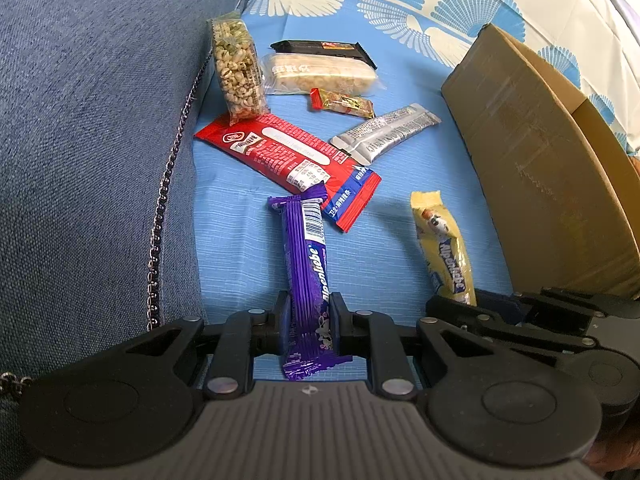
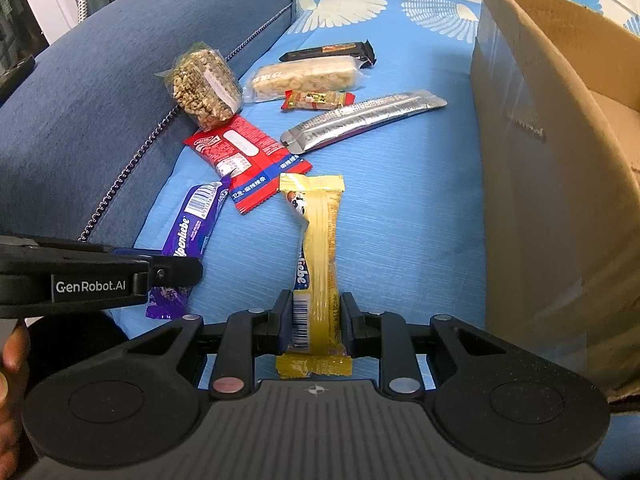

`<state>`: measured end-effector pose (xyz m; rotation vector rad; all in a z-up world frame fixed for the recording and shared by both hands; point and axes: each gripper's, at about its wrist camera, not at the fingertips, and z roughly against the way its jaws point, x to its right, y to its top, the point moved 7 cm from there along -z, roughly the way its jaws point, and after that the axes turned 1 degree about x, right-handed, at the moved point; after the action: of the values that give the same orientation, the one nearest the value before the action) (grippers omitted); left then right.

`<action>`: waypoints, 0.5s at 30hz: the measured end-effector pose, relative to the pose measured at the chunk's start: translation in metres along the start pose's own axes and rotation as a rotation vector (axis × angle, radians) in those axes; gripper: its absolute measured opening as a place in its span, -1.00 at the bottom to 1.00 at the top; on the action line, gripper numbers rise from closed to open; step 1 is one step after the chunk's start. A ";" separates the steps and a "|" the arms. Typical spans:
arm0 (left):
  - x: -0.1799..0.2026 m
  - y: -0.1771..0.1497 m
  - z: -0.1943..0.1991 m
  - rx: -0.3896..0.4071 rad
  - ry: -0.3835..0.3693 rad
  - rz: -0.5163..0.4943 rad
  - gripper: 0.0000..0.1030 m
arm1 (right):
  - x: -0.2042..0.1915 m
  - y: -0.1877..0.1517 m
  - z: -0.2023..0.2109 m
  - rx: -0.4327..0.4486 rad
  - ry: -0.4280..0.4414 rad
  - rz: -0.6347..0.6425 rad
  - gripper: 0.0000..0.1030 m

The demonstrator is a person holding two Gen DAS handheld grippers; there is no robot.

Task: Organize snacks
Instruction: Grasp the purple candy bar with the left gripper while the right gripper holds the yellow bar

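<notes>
My left gripper (image 1: pixel 310 312) is shut on a purple Alpenliebe candy stick (image 1: pixel 306 264), whose far end points at a red snack packet (image 1: pixel 280 152). My right gripper (image 2: pixel 316 312) is shut on a yellow Alpenliebe candy stick (image 2: pixel 320 240). The yellow stick also shows in the left wrist view (image 1: pixel 442 244), and the purple stick in the right wrist view (image 2: pixel 192 224). Further back lie a silver sachet (image 1: pixel 386 132), a small red-and-gold candy bar (image 1: pixel 344 104), a clear pack of nut brittle (image 1: pixel 320 74), a black bar (image 1: pixel 324 50) and a clear bag of puffed grains (image 1: pixel 236 68).
An open cardboard box (image 2: pixel 540 128) stands on the right on the blue patterned sheet (image 2: pixel 400 200). A dark blue cushion (image 1: pixel 88 120) with a chain trim rises on the left; the bag of puffed grains leans against it.
</notes>
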<state>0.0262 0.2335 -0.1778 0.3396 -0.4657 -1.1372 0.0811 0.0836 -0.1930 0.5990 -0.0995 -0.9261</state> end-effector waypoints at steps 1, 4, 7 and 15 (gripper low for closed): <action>0.000 0.000 0.000 0.001 0.000 -0.003 -0.61 | 0.000 0.000 0.001 0.008 -0.008 0.004 -0.50; 0.001 0.000 0.002 0.008 -0.003 -0.004 -0.63 | 0.001 0.002 0.004 0.027 -0.015 0.007 -0.51; 0.000 0.000 0.007 0.029 -0.017 0.004 -0.64 | 0.002 0.005 0.011 0.056 -0.010 0.002 -0.51; 0.003 0.005 0.031 0.151 -0.085 0.012 -0.65 | -0.002 0.031 0.062 0.185 0.023 0.039 -0.50</action>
<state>0.0147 0.2323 -0.1482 0.4203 -0.6296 -1.1100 0.0817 0.0712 -0.1250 0.7769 -0.1767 -0.8778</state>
